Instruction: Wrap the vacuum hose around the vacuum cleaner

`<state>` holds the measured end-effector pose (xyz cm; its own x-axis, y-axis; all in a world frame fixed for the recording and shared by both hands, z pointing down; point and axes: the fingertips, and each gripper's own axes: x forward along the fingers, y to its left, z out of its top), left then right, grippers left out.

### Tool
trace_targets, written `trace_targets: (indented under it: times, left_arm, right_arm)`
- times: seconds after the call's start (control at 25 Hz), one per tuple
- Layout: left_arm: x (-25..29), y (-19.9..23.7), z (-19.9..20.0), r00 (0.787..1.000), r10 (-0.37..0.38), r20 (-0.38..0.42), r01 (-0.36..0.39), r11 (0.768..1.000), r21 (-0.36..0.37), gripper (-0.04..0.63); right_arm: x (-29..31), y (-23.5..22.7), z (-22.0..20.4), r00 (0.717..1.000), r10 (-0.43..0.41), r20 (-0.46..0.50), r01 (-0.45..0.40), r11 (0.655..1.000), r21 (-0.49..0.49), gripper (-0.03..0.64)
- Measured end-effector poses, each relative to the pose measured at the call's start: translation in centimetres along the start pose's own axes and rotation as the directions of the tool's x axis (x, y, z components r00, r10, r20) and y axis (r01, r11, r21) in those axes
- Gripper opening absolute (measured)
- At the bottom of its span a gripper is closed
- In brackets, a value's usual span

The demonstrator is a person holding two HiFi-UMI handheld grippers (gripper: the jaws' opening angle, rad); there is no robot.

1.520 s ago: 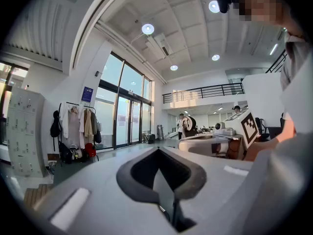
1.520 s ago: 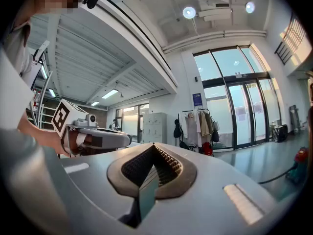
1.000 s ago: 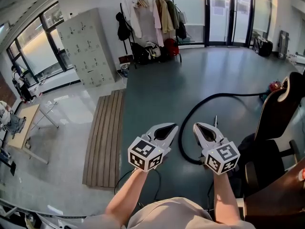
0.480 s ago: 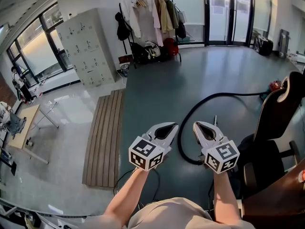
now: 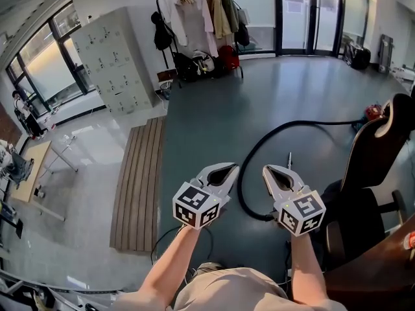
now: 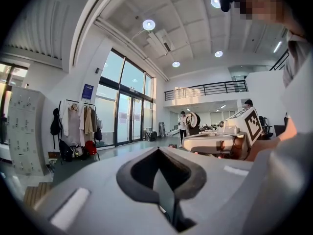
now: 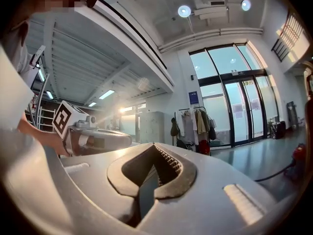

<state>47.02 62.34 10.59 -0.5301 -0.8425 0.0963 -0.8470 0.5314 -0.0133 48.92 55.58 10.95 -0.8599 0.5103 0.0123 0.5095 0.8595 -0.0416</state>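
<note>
The 2 grippers hover level above the floor [image 5: 214, 109]; the left gripper [image 5: 222, 170] and right gripper [image 5: 275, 172] both have their fingers closed on nothing. The black hose [image 5: 240, 185] loops just beyond the right one and trails far right past a chair [image 5: 373, 154]. I'd open the fingers wide, then dip for the near bend.

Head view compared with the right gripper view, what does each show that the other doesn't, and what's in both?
Only the head view: the slatted wooden panel on the floor and the black hose lying in a wide loop. Only the right gripper view: the ceiling lights and the right gripper with its jaws shut together, nothing between them. Both: the left gripper, the clothes rack, the grey lockers and the glass doors.
</note>
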Motion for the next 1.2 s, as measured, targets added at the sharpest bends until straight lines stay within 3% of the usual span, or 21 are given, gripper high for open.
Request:
trace_targets:
  times: [0.36, 0.64, 0.96, 1.2]
  left_arm:
    - [3.6, 1.4, -0.6, 0.998, -0.04, -0.037, 0.041, 0.999, 0.011, 0.0]
    - [7.2, 5.8, -1.4, 0.995, -0.098, -0.03, 0.098, 0.995, 0.013, 0.0]
    - [14.8, 16.7, -2.8, 0.983, -0.184, -0.027, 0.183, 0.983, -0.02, 0.0]
    - [21.2, 25.2, -4.2, 0.952, -0.303, -0.055, 0.301, 0.953, -0.033, 0.0]
  right_arm:
    - [0.8, -3.6, -1.1, 0.999, -0.039, -0.004, 0.039, 0.999, 0.029, 0.023]
    - [4.6, -6.9, -2.0, 0.995, -0.101, -0.022, 0.101, 0.995, 0.01, 0.023]
    - [15.2, -13.3, -3.4, 0.981, -0.179, -0.074, 0.179, 0.984, 0.003, 0.023]
    - [23.5, -18.6, -4.5, 0.949, -0.291, -0.119, 0.295, 0.956, 0.012, 0.023]
